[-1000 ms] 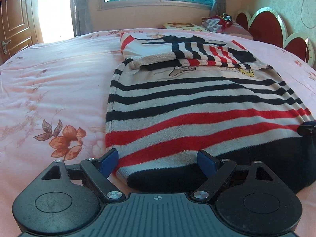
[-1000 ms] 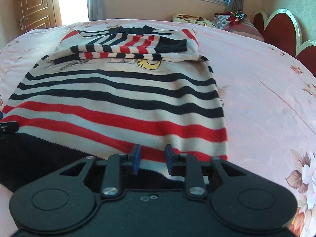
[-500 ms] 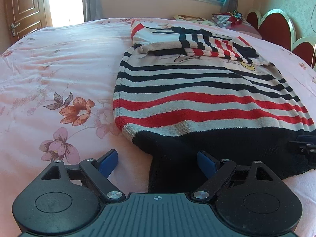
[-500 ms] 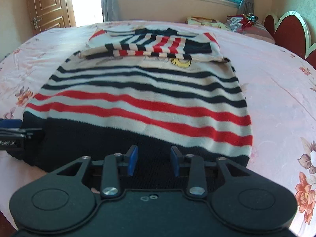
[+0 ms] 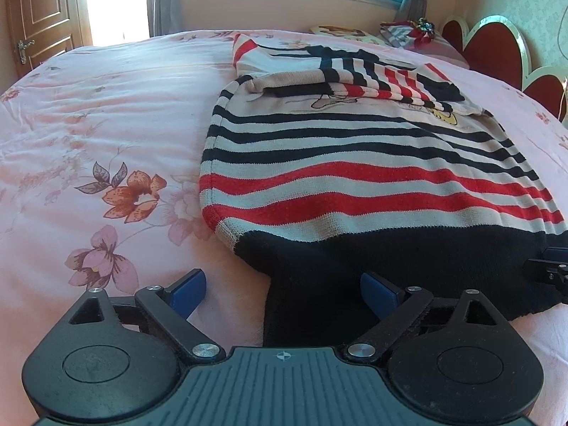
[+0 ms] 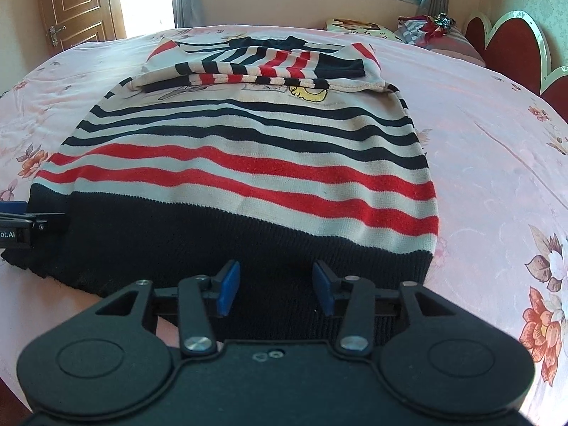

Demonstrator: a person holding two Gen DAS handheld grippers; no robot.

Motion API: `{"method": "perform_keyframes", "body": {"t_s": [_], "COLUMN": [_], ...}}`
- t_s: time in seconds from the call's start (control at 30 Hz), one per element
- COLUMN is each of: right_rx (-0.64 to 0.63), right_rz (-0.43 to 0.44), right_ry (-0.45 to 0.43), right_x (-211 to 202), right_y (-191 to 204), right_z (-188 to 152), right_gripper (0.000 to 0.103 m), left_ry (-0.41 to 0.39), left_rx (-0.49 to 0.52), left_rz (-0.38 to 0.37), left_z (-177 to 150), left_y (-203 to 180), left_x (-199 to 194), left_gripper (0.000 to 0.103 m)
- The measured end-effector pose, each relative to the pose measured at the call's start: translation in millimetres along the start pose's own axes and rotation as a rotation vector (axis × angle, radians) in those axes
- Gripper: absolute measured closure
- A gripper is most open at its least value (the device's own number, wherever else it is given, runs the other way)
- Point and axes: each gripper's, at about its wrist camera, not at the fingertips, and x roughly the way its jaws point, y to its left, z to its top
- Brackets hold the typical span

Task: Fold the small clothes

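A small striped sweater (image 5: 355, 163) lies flat on the pink bed, cream with navy and red stripes and a black hem toward me. Its sleeves are folded across the chest at the far end. It also shows in the right wrist view (image 6: 248, 163). My left gripper (image 5: 284, 293) is open and empty, its fingers astride the hem's left corner. My right gripper (image 6: 275, 287) is open and empty, just above the hem near its right end. Each gripper's tip shows at the edge of the other view.
The pink floral bedspread (image 5: 88, 124) surrounds the sweater. A red scalloped headboard (image 5: 497, 53) and pillows (image 6: 426, 32) stand at the far right. A wooden door (image 6: 74, 3) and a window lie beyond the bed.
Both grippers have drawn back toward me off the sweater, so the whole black hem now shows. The right gripper's jaws have opened wider. The sweater lies as before.
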Motion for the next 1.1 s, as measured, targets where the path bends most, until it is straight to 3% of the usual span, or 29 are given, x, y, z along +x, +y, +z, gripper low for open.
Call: {"method": "perform_keyframes", "body": {"t_s": [0.37, 0.53, 0.8, 1.1], "right_rx": [0.018, 0.076, 0.104, 0.141], "right_rz": [-0.014, 0.019, 0.025, 0.046], "right_ry": [-0.011, -0.018, -0.051, -0.090], "right_x": [-1.4, -7.9, -18.5, -28.1], "right_y": [1.9, -1.6, -1.1, -2.5], "right_z": [-2.7, 5.2, 13.3, 25.6], "right_gripper": [0.054, 0.051, 0.049, 0.044], "left_ry": [0.049, 0.004, 0.014, 0.005], "left_rx": [-0.035, 0.000, -0.034, 0.009], "left_rz": [0.050, 0.073, 0.070, 0.063], "left_z": [9.0, 19.7, 31.6, 48.8], "left_y": [-2.4, -9.5, -9.3, -27.9], "left_x": [-2.6, -16.4, -14.7, -10.9], "left_gripper": [0.006, 0.005, 0.005, 0.005]}}
